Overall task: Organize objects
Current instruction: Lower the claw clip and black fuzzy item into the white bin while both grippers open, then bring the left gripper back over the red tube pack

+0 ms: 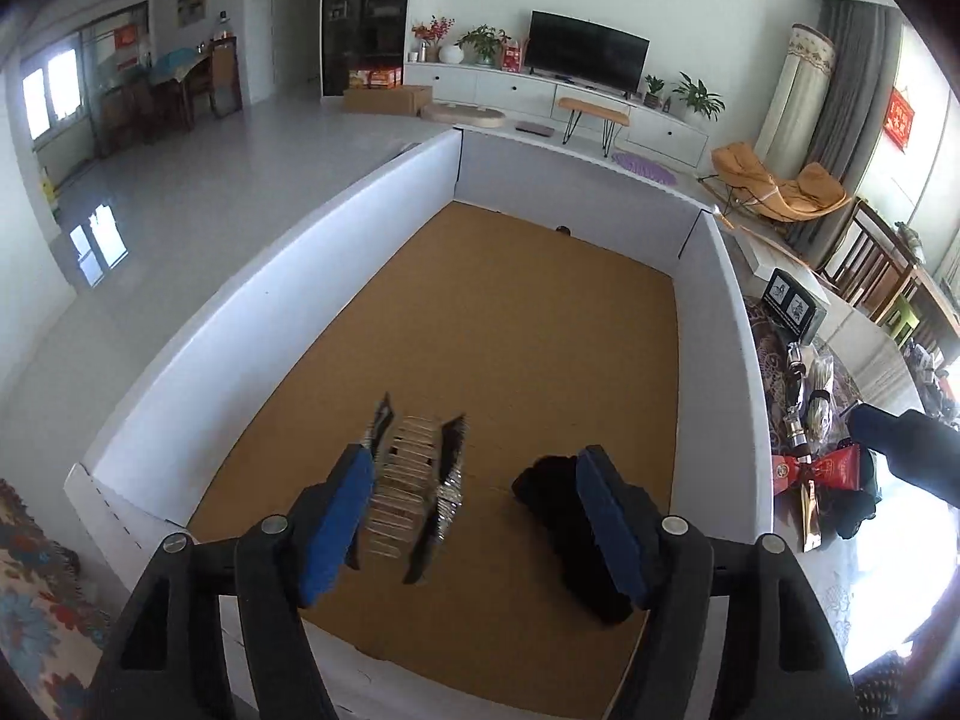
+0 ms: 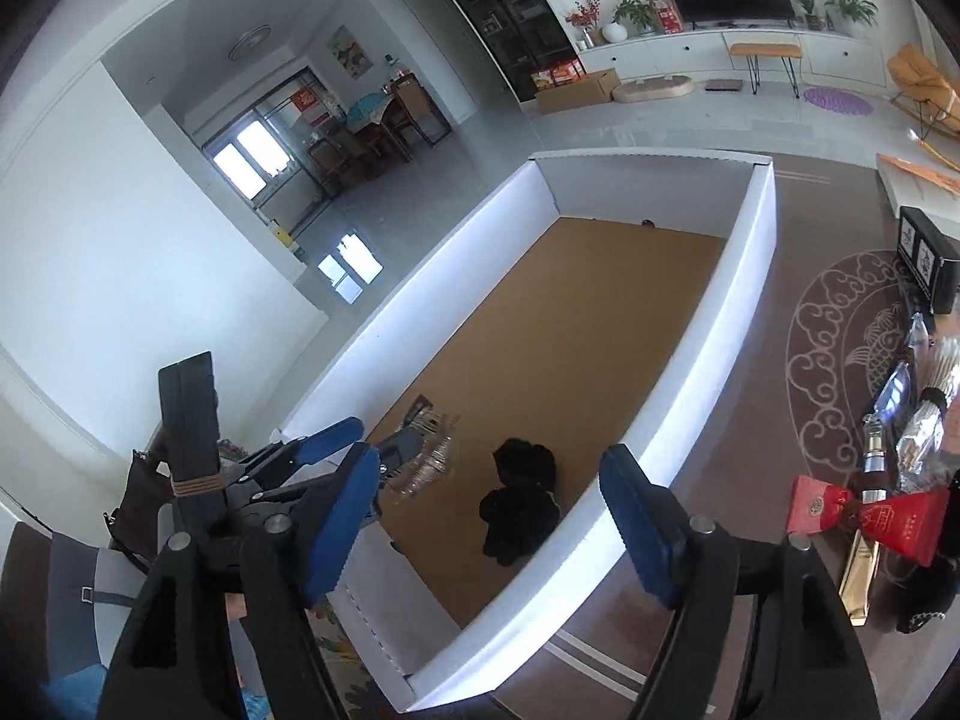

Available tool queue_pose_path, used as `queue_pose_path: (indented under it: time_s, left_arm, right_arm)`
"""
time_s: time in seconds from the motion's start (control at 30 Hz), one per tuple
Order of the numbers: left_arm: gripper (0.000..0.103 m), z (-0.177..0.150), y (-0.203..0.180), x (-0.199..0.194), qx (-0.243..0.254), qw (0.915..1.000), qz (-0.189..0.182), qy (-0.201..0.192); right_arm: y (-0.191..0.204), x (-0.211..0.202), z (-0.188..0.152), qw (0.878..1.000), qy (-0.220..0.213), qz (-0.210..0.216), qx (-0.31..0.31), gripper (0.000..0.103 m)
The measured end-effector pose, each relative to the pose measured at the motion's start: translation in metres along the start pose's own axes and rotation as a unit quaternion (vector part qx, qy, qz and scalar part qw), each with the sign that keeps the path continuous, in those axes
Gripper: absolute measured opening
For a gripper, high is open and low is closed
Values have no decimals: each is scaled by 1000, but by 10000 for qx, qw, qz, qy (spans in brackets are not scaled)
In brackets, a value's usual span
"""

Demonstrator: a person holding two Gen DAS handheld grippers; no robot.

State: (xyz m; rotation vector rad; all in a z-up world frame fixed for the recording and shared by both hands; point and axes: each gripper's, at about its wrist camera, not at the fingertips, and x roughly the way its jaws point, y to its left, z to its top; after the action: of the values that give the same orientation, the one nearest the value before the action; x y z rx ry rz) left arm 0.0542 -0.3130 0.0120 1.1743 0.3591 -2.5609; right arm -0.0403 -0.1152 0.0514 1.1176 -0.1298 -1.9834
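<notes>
A white-walled box [image 1: 288, 276] with a brown cork floor fills the left wrist view. On its floor lie a clear packet of small sticks with black ends [image 1: 414, 486] and a black cloth bundle [image 1: 570, 534]. My left gripper [image 1: 474, 528] is open above them, empty, its left blue pad [image 1: 336, 522] beside the packet. In the right wrist view my right gripper [image 2: 492, 528] is open and empty above the box's near end [image 2: 672, 420]. The packet [image 2: 429, 450], the black bundle [image 2: 519, 498] and the left gripper [image 2: 312, 456] show there.
Right of the box, on a patterned rug [image 2: 834, 324], lie red packets [image 2: 864, 516], a gold packet [image 2: 858, 570], bottles and wrapped sticks [image 2: 924, 426], and a black box [image 2: 927, 261]. A living room with TV [image 1: 585, 51] lies beyond.
</notes>
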Motion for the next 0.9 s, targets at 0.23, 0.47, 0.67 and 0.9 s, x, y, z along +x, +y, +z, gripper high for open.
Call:
queue_pose_path:
  time_s: [0.23, 0.47, 0.67, 0.9]
  left_arm:
    - [79, -21, -98, -29, 705, 9859, -1508, -186]
    - [93, -95, -209, -6, 1776, 9582, -2213, 370]
    - [93, -116, -230, 54, 1662, 9654, -1857, 768]
    - [93, -116, -240, 69, 1964, 9686, -1391, 627]
  right_arm:
    - [-99, -40, -73, 9856, -123, -1677, 161, 85]
    - [-185, -77, -150, 9588, 186, -2747, 704, 85]
    - [-227, -105, -157, 9359, 9, -3147, 1585, 90]
    - [-237, -104, -158, 9194, 9, -3561, 1672, 92]
